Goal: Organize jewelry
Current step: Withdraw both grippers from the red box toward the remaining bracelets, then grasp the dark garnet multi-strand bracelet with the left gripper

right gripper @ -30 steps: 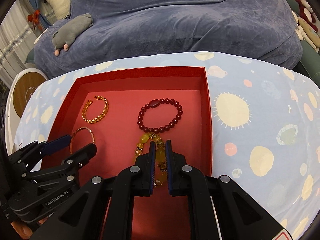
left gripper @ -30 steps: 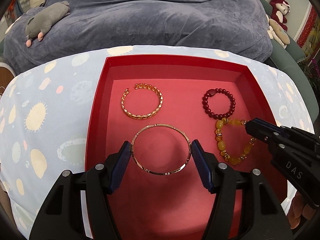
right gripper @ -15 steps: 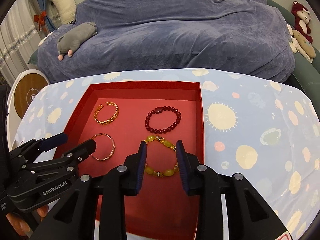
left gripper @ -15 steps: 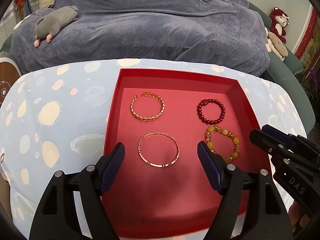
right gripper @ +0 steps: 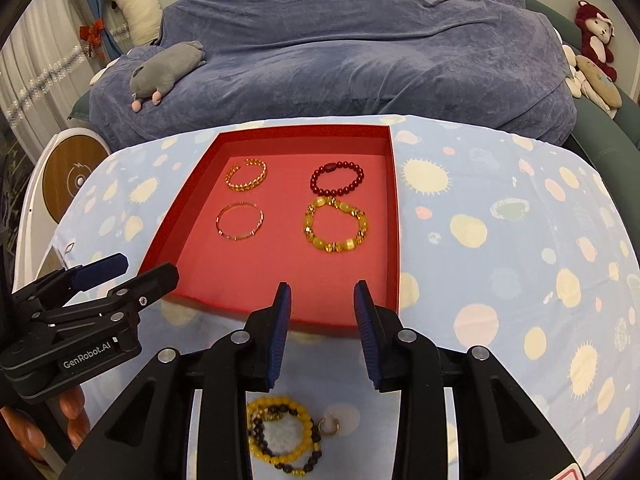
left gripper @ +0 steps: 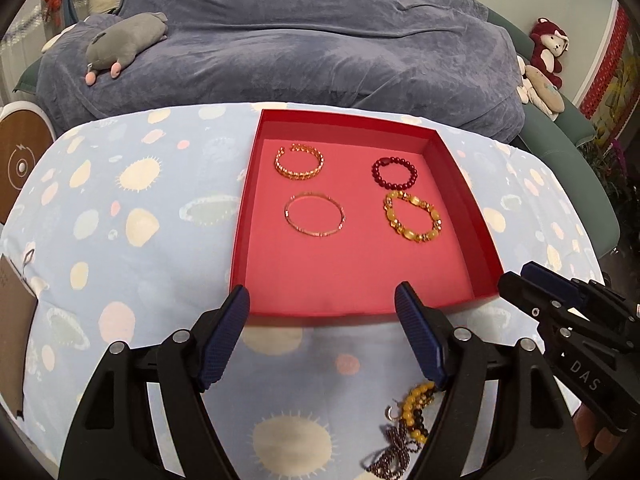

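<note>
Evidently both grippers have just let go and pulled back from the red tray (left gripper: 478,216). A second ago the left gripper (left gripper: 322,304) bracketed the thin gold bangle (left gripper: 315,214) and the right gripper (right gripper: 322,300) was clamped on the yellow bead bracelet (right gripper: 336,225). Both now hang over the near edge of the tray, jaws parted and nothing between them. The left stands wide apart. The right has been opening within the last second, with most of that travel in its first half, and stands moderately apart.

Four pieces lie inside the tray in a two-by-two layout. The gold link cuff (left gripper: 299,161) is toward the far left corner and the dark red bead bracelet (left gripper: 394,171) toward the far right corner. The bangle sits nearer on the left and the yellow bracelet nearer on the right. The yellow bracelet lies just beside the red one (whether they touch cannot be told).

Judgement: these two placements are finished, but the task is not. A tangle of yellow and dark bead strands (right gripper: 282,432) with a small ring (right gripper: 329,426) beside it lies on the spotted cloth (right gripper: 500,240), outside the tray, beyond its near edge. That is the likely next pickup. The near half of the tray floor is bare and could take it.
</note>
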`<control>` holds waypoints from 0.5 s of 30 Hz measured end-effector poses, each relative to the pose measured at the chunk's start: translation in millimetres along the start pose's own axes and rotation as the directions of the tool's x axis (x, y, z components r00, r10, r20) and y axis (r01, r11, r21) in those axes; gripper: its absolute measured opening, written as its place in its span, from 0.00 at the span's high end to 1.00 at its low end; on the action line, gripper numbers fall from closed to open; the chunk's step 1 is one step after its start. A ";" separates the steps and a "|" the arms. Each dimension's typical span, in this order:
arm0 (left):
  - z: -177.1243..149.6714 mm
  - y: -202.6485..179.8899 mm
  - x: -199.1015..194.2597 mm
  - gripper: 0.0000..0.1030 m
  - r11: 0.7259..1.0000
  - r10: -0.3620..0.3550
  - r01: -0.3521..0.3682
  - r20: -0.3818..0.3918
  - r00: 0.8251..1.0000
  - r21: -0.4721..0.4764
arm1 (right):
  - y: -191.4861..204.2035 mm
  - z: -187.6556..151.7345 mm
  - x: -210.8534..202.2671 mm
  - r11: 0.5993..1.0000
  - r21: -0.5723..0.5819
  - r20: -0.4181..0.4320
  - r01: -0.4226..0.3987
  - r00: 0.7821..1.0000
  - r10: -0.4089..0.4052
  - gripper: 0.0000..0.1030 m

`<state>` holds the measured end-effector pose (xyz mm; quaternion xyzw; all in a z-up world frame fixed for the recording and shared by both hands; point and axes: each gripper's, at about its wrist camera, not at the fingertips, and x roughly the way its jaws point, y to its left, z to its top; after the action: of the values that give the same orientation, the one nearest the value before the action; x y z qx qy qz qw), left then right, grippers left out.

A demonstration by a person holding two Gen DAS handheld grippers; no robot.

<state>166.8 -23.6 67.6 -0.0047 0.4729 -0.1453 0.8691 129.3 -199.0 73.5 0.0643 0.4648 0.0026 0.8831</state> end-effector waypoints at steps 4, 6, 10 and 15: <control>-26.0 2.9 -9.2 0.31 1.000 0.004 -0.004 -0.019 1.000 -0.015 | -2.1 -29.4 -6.4 1.000 0.019 -0.034 0.004 0.999 -0.003 0.68; -39.1 3.6 -11.8 0.31 1.000 0.003 -0.004 -0.033 0.999 -0.025 | -3.5 -44.6 -7.5 1.000 0.024 -0.054 0.008 0.999 -0.007 0.68; -63.9 4.0 -18.5 0.31 0.999 0.013 -0.014 -0.047 0.999 -0.033 | -3.9 -73.6 -10.0 0.999 0.028 -0.087 0.016 0.996 -0.014 0.68; -91.1 -0.6 -28.5 0.31 0.999 -0.008 0.006 -0.062 0.998 -0.037 | -6.0 -101.8 -14.1 0.999 0.038 -0.117 0.023 0.993 -0.018 0.68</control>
<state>77.1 -5.1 40.7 -0.0180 0.5021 -0.1398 0.8532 37.4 -194.5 27.4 0.0763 0.5160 -0.0119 0.8531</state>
